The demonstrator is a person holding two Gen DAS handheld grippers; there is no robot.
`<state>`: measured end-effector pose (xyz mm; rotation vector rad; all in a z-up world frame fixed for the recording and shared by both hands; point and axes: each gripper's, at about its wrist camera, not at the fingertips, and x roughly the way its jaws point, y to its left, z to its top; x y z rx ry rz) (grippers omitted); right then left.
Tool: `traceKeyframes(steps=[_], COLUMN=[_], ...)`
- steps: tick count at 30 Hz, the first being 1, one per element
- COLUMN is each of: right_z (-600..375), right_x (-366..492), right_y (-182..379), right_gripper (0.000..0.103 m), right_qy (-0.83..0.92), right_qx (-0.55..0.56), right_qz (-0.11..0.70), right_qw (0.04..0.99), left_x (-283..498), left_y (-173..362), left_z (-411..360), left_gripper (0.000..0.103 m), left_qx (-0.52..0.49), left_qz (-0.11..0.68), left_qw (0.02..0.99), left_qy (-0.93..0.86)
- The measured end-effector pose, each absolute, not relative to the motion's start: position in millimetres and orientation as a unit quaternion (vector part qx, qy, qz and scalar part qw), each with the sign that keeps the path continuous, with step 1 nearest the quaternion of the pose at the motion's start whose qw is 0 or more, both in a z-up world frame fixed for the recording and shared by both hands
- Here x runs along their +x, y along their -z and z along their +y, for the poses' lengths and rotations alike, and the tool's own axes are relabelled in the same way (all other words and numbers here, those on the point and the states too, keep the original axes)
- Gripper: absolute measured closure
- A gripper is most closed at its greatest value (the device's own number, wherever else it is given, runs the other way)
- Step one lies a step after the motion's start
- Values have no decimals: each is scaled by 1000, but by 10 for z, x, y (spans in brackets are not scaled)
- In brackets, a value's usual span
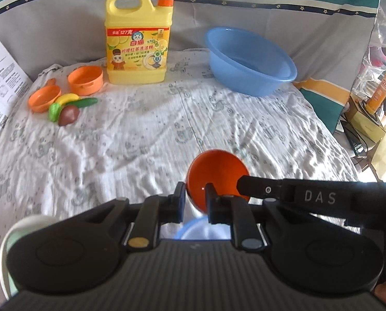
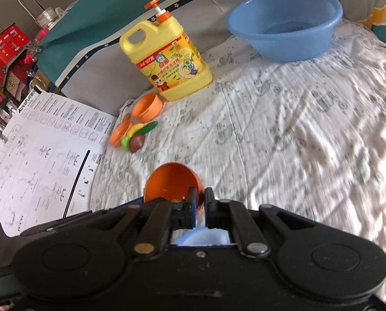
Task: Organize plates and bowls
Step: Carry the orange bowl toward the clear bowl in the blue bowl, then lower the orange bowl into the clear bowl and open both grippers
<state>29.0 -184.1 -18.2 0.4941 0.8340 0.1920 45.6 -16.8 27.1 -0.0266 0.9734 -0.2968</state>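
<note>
A small orange bowl [image 1: 218, 173] hangs tilted above the white patterned cloth [image 1: 141, 142], its hollow facing the cameras. My left gripper [image 1: 195, 199] is shut on its near left rim. From the right, a black finger [image 1: 247, 184] of my right gripper reaches the bowl's other edge. In the right wrist view the same orange bowl [image 2: 170, 184] has its right rim pinched in my shut right gripper [image 2: 200, 202]. A pale blue dish [image 1: 203, 229] shows below, between the fingers, and its full shape is hidden.
A yellow detergent jug [image 1: 138, 44] and a blue basin [image 1: 250, 59] stand at the back. An orange toy pot [image 1: 85, 79], an orange pan [image 1: 43, 99] and toy fruit [image 1: 68, 108] lie at back left. A printed white sheet [image 2: 45, 160] borders the left.
</note>
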Motion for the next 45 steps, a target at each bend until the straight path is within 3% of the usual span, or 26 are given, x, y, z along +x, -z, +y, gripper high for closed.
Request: traceKeyframes(steps=[16, 40, 42, 45], right_z=[-1839, -1798, -1816, -1855], right_x=[-187, -45, -37, -33], right_y=[455, 682, 696, 692], right_gripper=[96, 93, 92, 91], right_qy=[-89, -90, -92, -91], right_qx=[237, 244, 248, 257], right_qz=[436, 468, 469, 467], right_qw=[864, 845, 842, 841], left_x=[-21, 40, 42, 34], left_y=[-45, 205, 202, 157], left_z=[-174, -179, -173, -136], left_gripper=[88, 86, 83, 65], left_qx=[-17, -12, -11, -7], left_qz=[495, 525, 523, 513], left_qw=[856, 840, 841, 850], left_qy=[146, 137, 134, 124])
